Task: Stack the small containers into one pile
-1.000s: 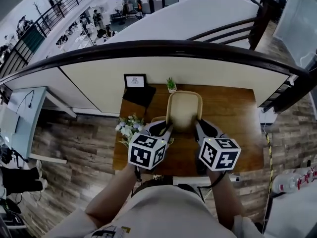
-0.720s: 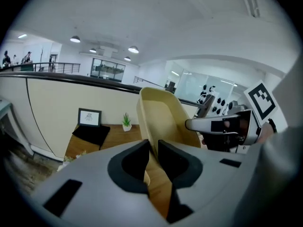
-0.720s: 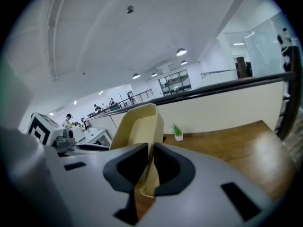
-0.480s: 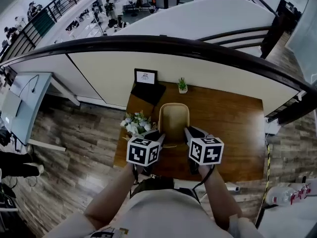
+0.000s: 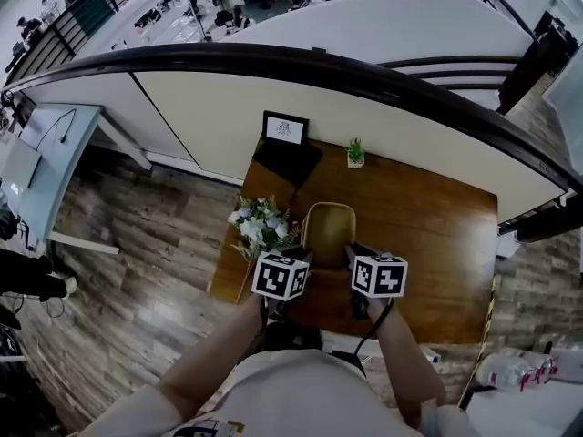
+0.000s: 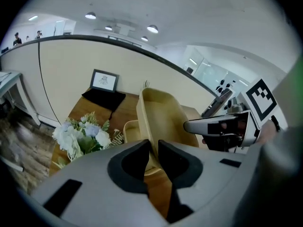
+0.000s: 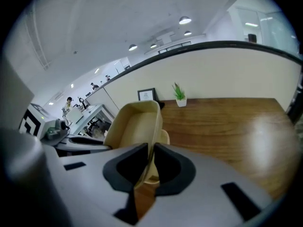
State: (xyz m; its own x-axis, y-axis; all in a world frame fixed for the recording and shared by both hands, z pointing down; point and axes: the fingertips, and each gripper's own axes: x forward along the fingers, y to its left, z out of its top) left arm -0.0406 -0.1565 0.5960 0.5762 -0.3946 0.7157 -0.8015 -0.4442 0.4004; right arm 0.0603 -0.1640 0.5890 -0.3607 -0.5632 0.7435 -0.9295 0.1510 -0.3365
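Note:
A beige oval container (image 5: 328, 228) hangs tilted over the wooden table (image 5: 428, 244), held by both grippers. My left gripper (image 5: 304, 256) is shut on its left rim, and in the left gripper view that thin wall (image 6: 149, 122) runs between the pads. My right gripper (image 5: 352, 255) is shut on the right rim, with the container (image 7: 135, 124) rising from its jaws. A second beige container (image 6: 129, 129) sits on the table just beneath and behind the held one; its edge (image 7: 164, 137) also shows in the right gripper view.
A bunch of white and blue flowers (image 5: 262, 226) lies at the table's left edge, close to my left gripper. At the back stand a framed picture (image 5: 285, 129) on a black mat and a small potted plant (image 5: 355, 153). A curved partition wall backs the table.
Both grippers have come down toward the table with the beige container held between them. The container now sits lower and nearer the table's front half.

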